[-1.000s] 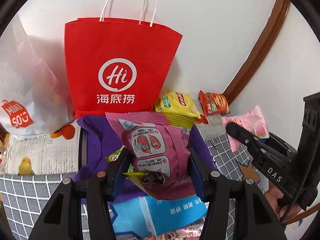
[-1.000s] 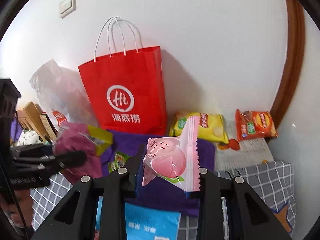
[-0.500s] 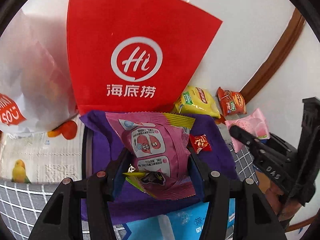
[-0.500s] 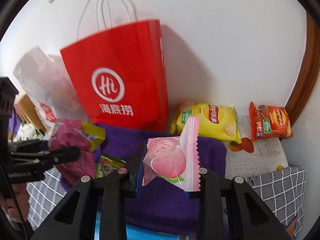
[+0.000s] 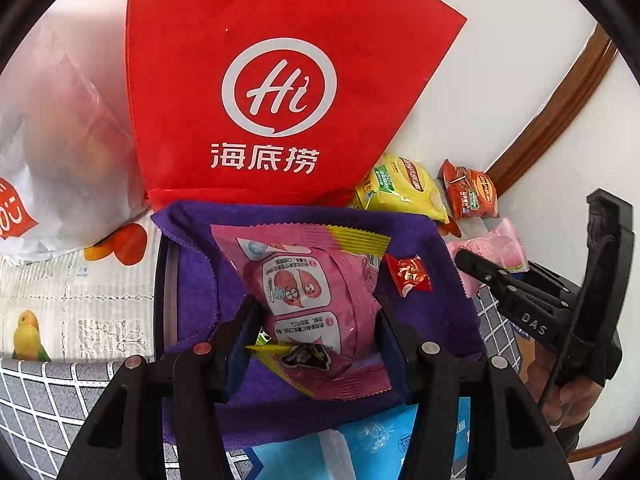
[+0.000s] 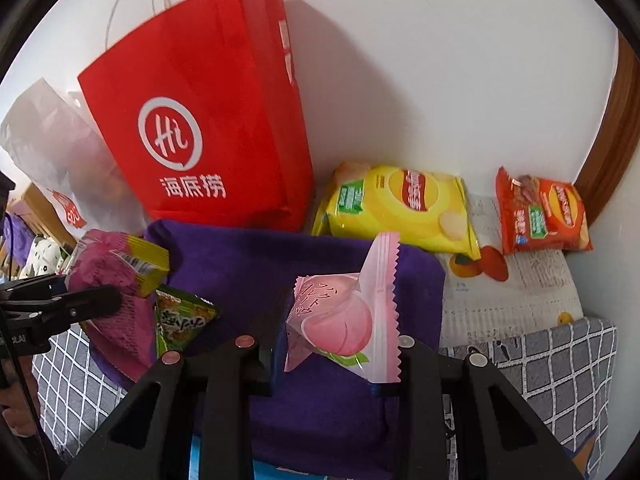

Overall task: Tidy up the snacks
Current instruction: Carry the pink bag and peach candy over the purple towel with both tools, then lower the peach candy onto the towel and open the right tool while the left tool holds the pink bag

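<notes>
The red paper bag (image 5: 280,92) fills far more of my left view than a second ago, its handles now cut off at the top, because I have brought both claws closer to the wall. The purple cloth (image 5: 420,312) lining the tray now lies right beneath both packets. My left gripper (image 5: 316,328) still clamps the magenta snack packet (image 5: 316,300) over that cloth; my right gripper (image 6: 336,344) still pinches the pale pink peach packet (image 6: 340,320) upright above it. A small red candy (image 5: 408,274), unseen a second ago, lies on the cloth. The green packet (image 6: 184,320) is half hidden behind the magenta one, its print unreadable.
</notes>
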Demonstrator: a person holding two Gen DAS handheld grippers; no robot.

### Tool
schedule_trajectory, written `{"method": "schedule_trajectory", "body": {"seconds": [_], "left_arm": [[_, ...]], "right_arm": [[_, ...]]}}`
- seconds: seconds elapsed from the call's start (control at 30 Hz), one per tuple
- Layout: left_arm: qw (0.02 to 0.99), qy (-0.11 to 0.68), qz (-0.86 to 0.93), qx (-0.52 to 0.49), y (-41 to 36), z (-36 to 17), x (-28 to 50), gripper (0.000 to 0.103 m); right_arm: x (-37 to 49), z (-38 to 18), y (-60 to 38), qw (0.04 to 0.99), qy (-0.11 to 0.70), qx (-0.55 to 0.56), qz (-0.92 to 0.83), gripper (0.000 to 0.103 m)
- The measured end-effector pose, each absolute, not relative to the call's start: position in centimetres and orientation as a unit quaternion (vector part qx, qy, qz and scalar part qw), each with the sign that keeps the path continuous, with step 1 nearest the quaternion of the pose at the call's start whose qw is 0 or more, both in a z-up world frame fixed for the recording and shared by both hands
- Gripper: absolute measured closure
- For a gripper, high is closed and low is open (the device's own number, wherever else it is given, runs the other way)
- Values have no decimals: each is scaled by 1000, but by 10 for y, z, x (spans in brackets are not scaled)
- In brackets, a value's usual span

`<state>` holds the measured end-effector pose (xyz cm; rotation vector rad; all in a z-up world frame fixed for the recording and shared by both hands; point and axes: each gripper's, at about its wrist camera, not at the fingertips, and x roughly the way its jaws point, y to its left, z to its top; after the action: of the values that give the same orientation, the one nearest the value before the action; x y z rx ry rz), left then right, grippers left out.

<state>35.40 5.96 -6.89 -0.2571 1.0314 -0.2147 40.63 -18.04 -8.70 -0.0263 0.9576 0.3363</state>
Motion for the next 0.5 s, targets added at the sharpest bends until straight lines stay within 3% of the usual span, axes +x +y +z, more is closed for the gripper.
{"method": "schedule_trajectory", "body": {"seconds": [0.5], "left_arm": [[851, 497, -99, -141, 68, -71, 354, 49]], "right_arm": [[411, -115, -167, 847, 506, -47, 155, 71]]}}
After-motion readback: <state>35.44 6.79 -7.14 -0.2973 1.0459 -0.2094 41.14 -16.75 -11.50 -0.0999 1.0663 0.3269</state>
